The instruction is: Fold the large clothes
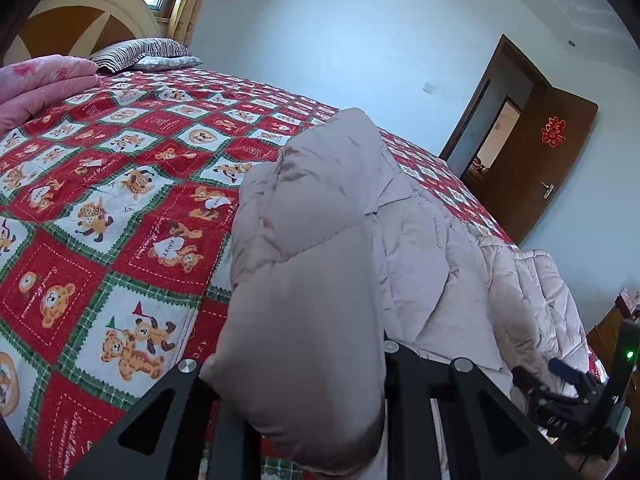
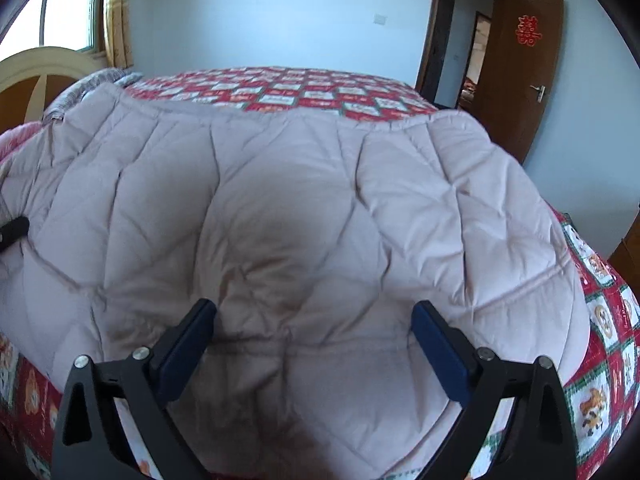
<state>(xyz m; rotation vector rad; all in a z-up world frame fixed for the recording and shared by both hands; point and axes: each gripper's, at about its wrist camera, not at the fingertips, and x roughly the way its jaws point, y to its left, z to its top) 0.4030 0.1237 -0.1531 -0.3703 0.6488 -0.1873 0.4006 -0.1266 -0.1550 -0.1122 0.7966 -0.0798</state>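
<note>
Pale pink quilted coat [image 2: 304,208] spread over the near side of the bed, on the red bear-print bedspread [image 1: 120,200]; hem running straight across the far side, bedspread bare beyond it up to the far edge of the bed

Left of the coat: wide open stretch of bedspread, clear for moving; further left, near the headboard [image 1: 92,12], a folded pink blanket [image 1: 44,84] and a striped pillow [image 1: 136,52], both well apart from the coat

Left gripper [image 1: 312,420] clamped on a puffy fold of the coat, most likely a sleeve, which bulges up between the black fingers and blocks much of the view ahead; pads hidden by the cloth

Right gripper [image 2: 316,344] just above the middle of the coat's body, jaws spread wide, blue pads [image 2: 438,356] clear of the fabric as far as can be told, nothing between them; seen also at the right edge of the left wrist view, with a green light on its body

Right of the coat: narrow strip of bedspread, then the bed's edge, close by; little room there

Behind the bed: plain pale blue wall [image 2: 260,12], window with yellow curtain [image 2: 116,16] at left, brown door [image 2: 520,60] standing open at right, red paper ornament [image 2: 528,30] on it
</note>
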